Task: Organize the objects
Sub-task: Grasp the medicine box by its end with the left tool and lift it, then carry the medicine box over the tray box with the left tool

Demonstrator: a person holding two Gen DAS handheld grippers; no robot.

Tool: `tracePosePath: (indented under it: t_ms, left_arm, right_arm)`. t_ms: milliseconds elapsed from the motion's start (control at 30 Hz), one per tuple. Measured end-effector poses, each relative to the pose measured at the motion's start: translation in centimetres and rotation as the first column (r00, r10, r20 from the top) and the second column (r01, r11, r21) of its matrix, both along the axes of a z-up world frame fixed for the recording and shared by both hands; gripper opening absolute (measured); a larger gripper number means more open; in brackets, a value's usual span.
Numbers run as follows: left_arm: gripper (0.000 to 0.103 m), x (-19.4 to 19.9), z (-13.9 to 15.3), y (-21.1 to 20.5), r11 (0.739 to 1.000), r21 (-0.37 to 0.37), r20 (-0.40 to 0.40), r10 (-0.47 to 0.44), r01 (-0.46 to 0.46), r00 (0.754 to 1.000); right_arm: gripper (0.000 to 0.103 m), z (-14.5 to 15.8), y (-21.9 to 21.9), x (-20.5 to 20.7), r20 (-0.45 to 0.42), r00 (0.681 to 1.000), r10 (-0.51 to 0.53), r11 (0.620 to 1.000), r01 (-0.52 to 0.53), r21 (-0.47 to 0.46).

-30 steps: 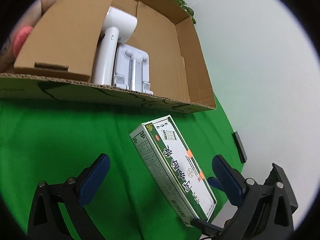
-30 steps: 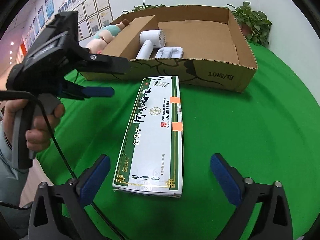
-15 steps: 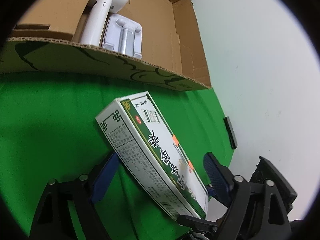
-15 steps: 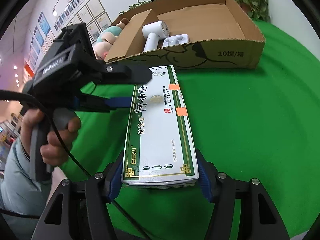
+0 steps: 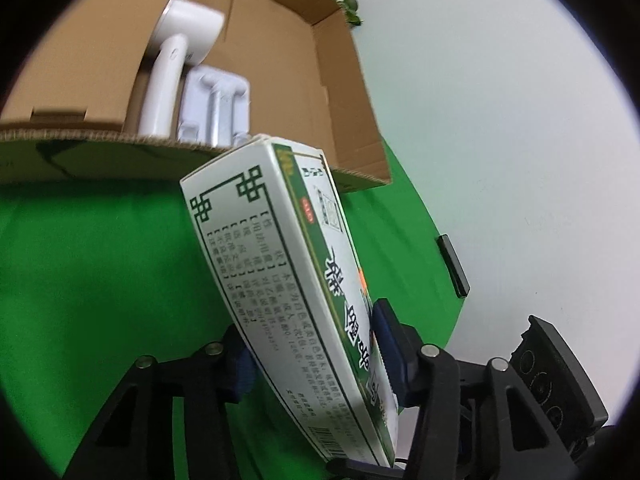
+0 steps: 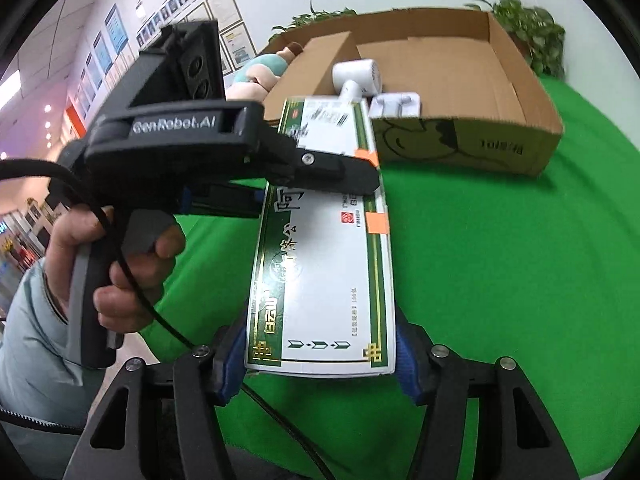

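A long white and green medicine box [image 6: 324, 256] is held off the green table by both grippers. My right gripper [image 6: 320, 364] is shut on its near end. My left gripper [image 5: 312, 352] is shut across its top and bottom faces near the middle; it shows in the right wrist view [image 6: 320, 188] too. The box [image 5: 280, 280] is tilted, its far end pointing at the open cardboard box [image 6: 516, 136], which holds a white hair dryer [image 5: 176, 60] and a white plastic tray [image 5: 216, 108].
A stuffed doll [image 6: 260, 72] lies at the cardboard box's far left. Potted plants [image 6: 532, 36] stand behind it. A small black device [image 5: 452, 260] lies at the green cloth's right edge. The green table [image 6: 500, 280] spreads to the right.
Both grippers closed on the medicine box. It has been lifted off the table and tilted, and its far end has moved toward the cardboard box.
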State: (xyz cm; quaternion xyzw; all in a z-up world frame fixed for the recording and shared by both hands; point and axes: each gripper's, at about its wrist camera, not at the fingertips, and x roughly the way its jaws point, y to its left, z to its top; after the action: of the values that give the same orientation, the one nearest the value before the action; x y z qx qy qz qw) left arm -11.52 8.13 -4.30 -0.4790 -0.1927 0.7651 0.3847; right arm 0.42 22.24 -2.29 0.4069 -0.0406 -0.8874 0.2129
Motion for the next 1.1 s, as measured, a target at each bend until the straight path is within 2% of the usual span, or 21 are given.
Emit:
tracePosePath:
  t_ms: [100, 433, 767, 1000, 1100]
  left_arm:
    - [0.048, 0.0, 1.1, 0.2, 1.000, 0.007, -0.010, 0.000, 0.000, 1.000]
    - [0.046, -0.6, 6.8, 1.6, 0.999, -0.028, -0.126, -0.024, 0.021, 0.992]
    - [0.044, -3.4, 14.4, 3.3, 0.998, -0.052, -0.273, -0.037, 0.024, 0.961]
    - [0.043, -6.5, 17.9, 4.9, 0.998, -0.056, -0.301, -0.036, 0.021, 0.953]
    - [0.043, -7.6, 18.4, 3.9, 0.998, -0.059, -0.304, -0.036, 0.019, 0.952]
  right_arm:
    - [0.058, 0.8, -0.1, 0.1, -0.025, 1.000, -0.005, 1.000, 0.005, 0.013]
    - [0.057, 4.3, 0.2, -1.0, -0.101, 0.995, -0.026, 0.999, 0.028, 0.020]
    - [0.057, 10.2, 1.2, -6.1, -0.201, 0.978, -0.058, 0.998, 0.050, -0.044]
    - [0.057, 12.6, 2.2, -9.9, -0.225, 0.970, -0.092, 0.993, 0.074, -0.087]
    - [0.057, 13.3, 2.8, -10.9, -0.224, 0.969, -0.105, 0.991, 0.083, -0.108]
